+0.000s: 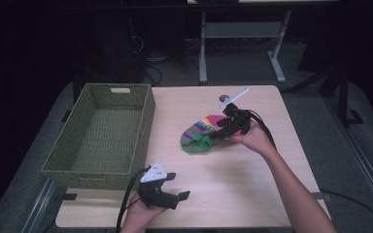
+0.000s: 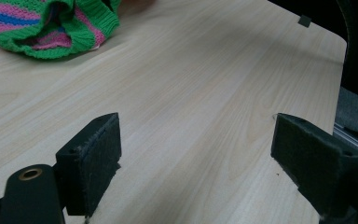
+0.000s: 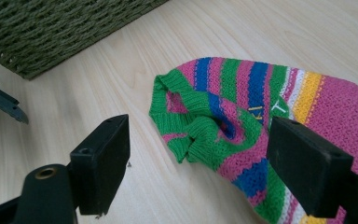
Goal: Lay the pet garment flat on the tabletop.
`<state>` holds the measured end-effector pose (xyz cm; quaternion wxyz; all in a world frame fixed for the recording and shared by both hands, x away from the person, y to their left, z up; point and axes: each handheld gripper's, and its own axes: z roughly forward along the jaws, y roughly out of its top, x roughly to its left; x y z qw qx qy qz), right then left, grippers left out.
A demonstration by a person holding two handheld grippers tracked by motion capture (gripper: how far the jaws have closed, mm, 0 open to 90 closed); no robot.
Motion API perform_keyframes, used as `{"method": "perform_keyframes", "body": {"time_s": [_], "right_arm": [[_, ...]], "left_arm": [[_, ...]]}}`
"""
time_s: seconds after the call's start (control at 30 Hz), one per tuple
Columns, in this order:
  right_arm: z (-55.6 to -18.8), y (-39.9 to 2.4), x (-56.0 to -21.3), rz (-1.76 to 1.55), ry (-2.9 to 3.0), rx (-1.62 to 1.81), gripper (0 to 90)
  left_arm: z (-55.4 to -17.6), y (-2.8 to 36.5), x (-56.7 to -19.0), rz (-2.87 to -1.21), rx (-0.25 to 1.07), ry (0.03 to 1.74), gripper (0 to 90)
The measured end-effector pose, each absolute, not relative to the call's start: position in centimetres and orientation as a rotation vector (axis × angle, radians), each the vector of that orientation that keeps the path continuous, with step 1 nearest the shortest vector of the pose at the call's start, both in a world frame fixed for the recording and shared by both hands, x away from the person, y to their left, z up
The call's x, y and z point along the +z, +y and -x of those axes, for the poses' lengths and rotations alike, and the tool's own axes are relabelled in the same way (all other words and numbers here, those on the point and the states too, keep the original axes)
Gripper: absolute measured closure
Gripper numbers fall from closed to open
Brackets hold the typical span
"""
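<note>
A striped knitted sock (image 1: pixel 200 134) in pink, green, blue and yellow lies crumpled near the middle of the wooden table (image 1: pixel 233 184). My right gripper (image 1: pixel 217 134) hovers over its right end, open, jaws wide apart above the green cuff (image 3: pixel 200 140). In the right gripper view the sock (image 3: pixel 261 116) spreads between and beyond the jaws. My left gripper (image 1: pixel 180 192) is held near the table's front edge, open with nothing between its jaws. The left gripper view has the sock (image 2: pixel 46 28) far off at the top left.
A green woven basket (image 1: pixel 102 138) stands along the table's left side, nothing in it. Its wall (image 3: pixel 51 28) fills the top left of the right gripper view. Table legs and cables sit on the dark floor behind. Bare wood lies between the two grippers.
</note>
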<state>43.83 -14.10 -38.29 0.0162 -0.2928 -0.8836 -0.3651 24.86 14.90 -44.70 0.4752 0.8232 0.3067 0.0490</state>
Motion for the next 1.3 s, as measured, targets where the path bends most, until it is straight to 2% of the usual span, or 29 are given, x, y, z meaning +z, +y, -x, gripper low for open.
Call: {"method": "perform_keyframes", "body": {"time_s": [1.3], "right_arm": [[-46.0,-10.5,-42.4,0.96,-2.848,-0.964,20.2]], "left_arm": [[-24.9,15.2,-44.7,-2.006,0.119,0.759,15.7]]}}
